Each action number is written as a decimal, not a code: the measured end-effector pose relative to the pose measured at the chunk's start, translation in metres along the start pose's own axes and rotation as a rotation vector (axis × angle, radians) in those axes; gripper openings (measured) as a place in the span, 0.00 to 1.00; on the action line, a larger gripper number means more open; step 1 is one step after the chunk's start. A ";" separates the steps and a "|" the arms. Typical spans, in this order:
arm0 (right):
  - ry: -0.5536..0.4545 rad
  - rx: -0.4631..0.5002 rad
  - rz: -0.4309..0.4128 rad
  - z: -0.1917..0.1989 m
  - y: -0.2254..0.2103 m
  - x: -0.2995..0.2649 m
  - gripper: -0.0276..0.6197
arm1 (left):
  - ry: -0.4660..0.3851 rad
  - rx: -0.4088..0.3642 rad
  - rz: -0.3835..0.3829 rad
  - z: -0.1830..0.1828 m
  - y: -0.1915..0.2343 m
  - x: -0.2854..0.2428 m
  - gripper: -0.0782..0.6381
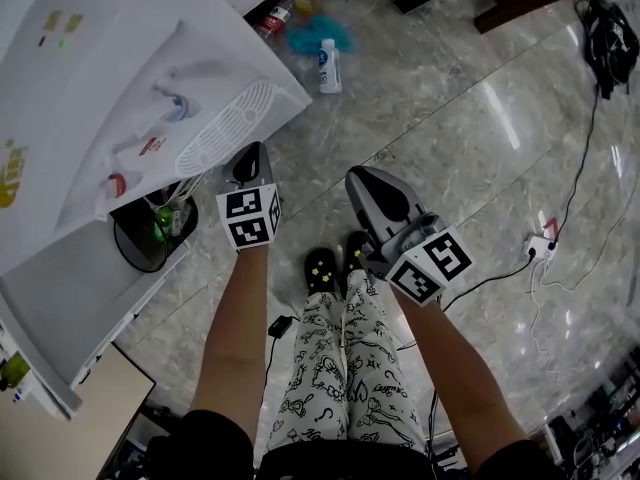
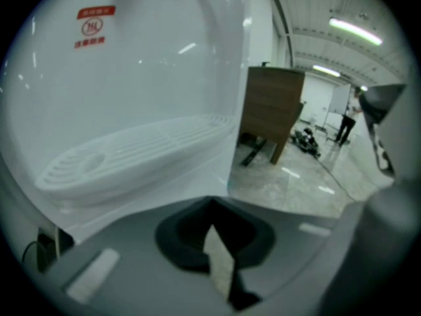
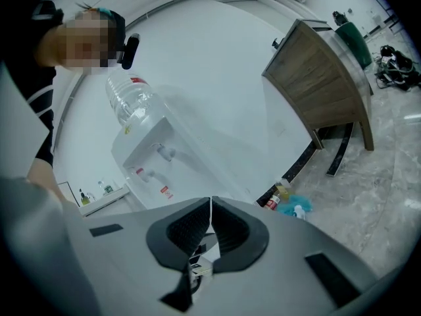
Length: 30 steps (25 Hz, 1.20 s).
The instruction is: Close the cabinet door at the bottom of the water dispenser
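The left gripper (image 1: 250,158), jaws together on nothing, hovers just beside the drip tray (image 2: 131,153) of the white water dispenser (image 1: 130,78) at the left. The right gripper (image 1: 360,180), likewise closed and empty, hangs over the floor (image 1: 450,98). The cabinet door (image 1: 80,308), a gray panel, seems swung open at the near left.

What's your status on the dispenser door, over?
Left gripper and right gripper shut, empty. Cabinet door looks open, untouched. Bottle on floor, far from it.
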State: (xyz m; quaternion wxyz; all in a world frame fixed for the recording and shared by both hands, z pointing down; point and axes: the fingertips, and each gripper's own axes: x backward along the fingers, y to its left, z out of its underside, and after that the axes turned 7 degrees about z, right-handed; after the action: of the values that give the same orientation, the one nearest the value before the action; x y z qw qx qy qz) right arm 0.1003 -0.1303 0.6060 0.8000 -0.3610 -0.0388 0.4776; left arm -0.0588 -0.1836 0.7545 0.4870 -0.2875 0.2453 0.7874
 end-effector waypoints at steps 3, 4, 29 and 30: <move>0.049 0.083 0.025 -0.001 0.004 0.004 0.07 | -0.061 -0.048 0.091 -0.013 -0.034 0.028 0.10; 0.065 0.115 0.023 -0.002 0.008 0.006 0.07 | -0.083 -0.048 0.107 -0.018 -0.042 0.041 0.10; -0.061 0.336 -0.159 -0.100 0.239 0.099 0.07 | -0.378 -0.166 0.156 -0.160 -0.103 0.347 0.10; -0.066 0.317 -0.168 -0.108 0.255 0.110 0.07 | -0.372 -0.209 0.171 -0.166 -0.109 0.368 0.10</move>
State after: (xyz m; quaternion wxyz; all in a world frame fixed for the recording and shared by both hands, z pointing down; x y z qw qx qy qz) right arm 0.0160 -0.0295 0.3390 0.8823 -0.2098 -0.0192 0.4210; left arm -0.0568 -0.0197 0.3700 0.4231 -0.1644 0.0920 0.8863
